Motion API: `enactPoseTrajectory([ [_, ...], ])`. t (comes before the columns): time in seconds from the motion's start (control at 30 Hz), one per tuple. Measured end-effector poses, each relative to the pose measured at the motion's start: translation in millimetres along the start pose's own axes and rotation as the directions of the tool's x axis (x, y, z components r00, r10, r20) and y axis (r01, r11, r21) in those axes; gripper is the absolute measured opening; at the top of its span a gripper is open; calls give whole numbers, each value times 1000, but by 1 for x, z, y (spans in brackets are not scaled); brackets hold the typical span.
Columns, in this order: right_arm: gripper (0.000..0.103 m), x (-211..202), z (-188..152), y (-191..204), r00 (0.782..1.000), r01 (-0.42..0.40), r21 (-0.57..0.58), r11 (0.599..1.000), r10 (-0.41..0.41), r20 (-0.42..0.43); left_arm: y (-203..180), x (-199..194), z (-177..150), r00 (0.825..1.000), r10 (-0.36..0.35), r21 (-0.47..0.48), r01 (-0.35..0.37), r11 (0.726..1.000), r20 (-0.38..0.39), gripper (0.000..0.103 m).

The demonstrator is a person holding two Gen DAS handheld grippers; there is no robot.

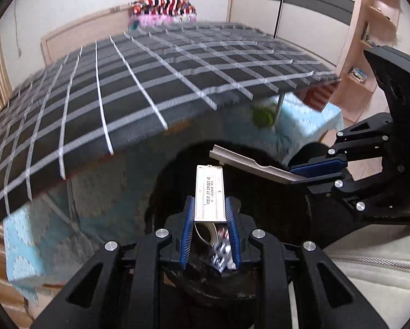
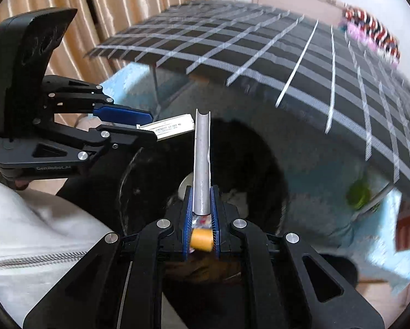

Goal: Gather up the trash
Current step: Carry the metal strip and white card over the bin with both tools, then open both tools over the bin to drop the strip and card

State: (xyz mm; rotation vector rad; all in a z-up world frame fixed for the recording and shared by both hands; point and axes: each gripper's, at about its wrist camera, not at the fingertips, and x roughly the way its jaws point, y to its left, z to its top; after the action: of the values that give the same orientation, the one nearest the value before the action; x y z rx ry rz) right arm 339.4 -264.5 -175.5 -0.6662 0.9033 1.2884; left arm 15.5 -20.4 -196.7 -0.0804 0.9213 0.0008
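Observation:
My left gripper (image 1: 210,201) is shut on a flat white strip with printed text (image 1: 209,189), which sticks out forward over the open black trash bag (image 1: 174,175). My right gripper (image 2: 201,192) is shut on a long grey channel-shaped strip (image 2: 202,153), also above the trash bag (image 2: 260,170). Each gripper shows in the other's view: the right gripper (image 1: 295,174) with its grey strip (image 1: 249,164), the left gripper (image 2: 150,127) with its white strip (image 2: 172,128). Inside the bag lie a foil wrapper (image 1: 221,252) and a yellow piece (image 2: 202,240).
A bed with a dark plaid cover (image 1: 150,76) rises just behind the bag. A light blue patterned cloth (image 1: 21,246) hangs below it, and a green object (image 1: 264,115) lies near it. A person's grey zipped garment (image 1: 383,268) is close. Curtains (image 2: 122,0) hang left, with shelves (image 1: 380,13) to the right.

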Motion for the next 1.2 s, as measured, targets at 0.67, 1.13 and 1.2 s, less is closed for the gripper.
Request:
enactPoseTrajectory([
  [0.67,13,68,-17,-9,987,-30,80,996,42,-154,-9,90,-23,972,-36,-31,30,999,-232,23],
  [1.13,23,75,-23,-13,984,-37,123,992,58,-169,-3,94,-26,967,-46,-75,29,997,-250,23],
  [1.2,26,73,-23,-13,985,-34,127,991,55,-164,-3,92,-25,968,-50,-84,31,996,-246,24],
])
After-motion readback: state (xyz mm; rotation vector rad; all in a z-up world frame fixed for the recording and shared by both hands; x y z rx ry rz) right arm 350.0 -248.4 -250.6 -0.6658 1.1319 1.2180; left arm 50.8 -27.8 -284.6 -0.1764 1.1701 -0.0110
